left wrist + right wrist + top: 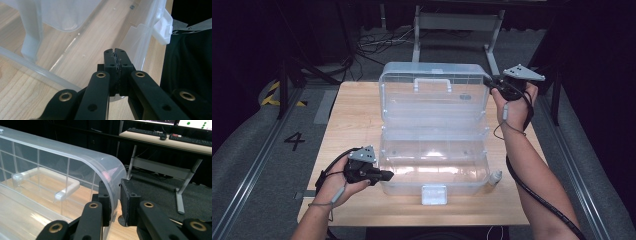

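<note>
Left claw (116,58) pressed together at box wall (140,37); right claw (115,195) narrowly apart, straddling lid corner (110,172).

Clear storage box (75,37): cropped at frame edges in both gripper views; small white object (495,177) beside it (unidentifiable).

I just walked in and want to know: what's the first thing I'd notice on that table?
The big clear plastic box in the middle of the wooden table, its lid standing open with a white handle. At the lid's right back corner, the right gripper has that corner's edge between its fingers. The left gripper, fingers shut, sits at the box's front left corner.
</note>
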A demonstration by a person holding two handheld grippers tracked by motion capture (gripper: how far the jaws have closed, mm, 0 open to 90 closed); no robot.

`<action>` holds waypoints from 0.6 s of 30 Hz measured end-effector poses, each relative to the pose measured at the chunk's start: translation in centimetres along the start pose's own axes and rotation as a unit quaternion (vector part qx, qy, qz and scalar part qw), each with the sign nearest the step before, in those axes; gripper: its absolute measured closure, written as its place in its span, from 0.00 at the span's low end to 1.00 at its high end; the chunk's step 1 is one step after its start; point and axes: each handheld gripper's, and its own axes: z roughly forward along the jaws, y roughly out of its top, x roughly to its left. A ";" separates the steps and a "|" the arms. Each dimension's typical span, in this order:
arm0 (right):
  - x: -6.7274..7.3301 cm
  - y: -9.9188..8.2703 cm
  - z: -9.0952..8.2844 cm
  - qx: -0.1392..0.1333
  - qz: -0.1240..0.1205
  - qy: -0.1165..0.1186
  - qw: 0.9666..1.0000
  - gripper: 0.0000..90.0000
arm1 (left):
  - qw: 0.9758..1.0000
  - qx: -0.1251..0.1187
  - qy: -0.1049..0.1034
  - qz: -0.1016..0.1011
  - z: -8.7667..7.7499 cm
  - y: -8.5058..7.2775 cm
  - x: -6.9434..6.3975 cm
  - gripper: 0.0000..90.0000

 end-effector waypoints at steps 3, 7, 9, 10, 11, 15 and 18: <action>-0.2 0.0 0.5 0.003 0.002 0.001 1.000 0.89 | 1.000 -0.001 -0.002 0.000 0.0 0.0 0.1 0.99; -0.5 0.0 1.0 0.003 0.009 0.004 1.000 0.90 | 1.000 -0.002 -0.002 0.000 0.0 -0.1 0.1 0.99; -0.6 -0.1 1.3 0.002 0.010 0.005 1.000 0.90 | 1.000 -0.004 -0.003 0.000 0.0 -0.1 0.1 0.99; -0.6 -0.1 1.4 0.002 0.010 0.005 1.000 0.90 | 1.000 -0.005 -0.003 -0.001 0.0 -0.1 0.1 0.99; -0.8 -0.2 1.7 -0.002 0.010 0.009 1.000 0.90 | 1.000 -0.007 -0.002 -0.001 0.0 -0.2 0.1 0.99; -1.1 -0.3 2.1 -0.004 0.014 0.012 1.000 0.90 | 1.000 -0.011 0.000 -0.002 0.0 -0.3 0.0 0.99; -1.1 -0.3 2.4 -0.003 0.009 0.010 1.000 0.90 | 1.000 -0.017 0.003 -0.002 0.0 -0.4 0.0 0.99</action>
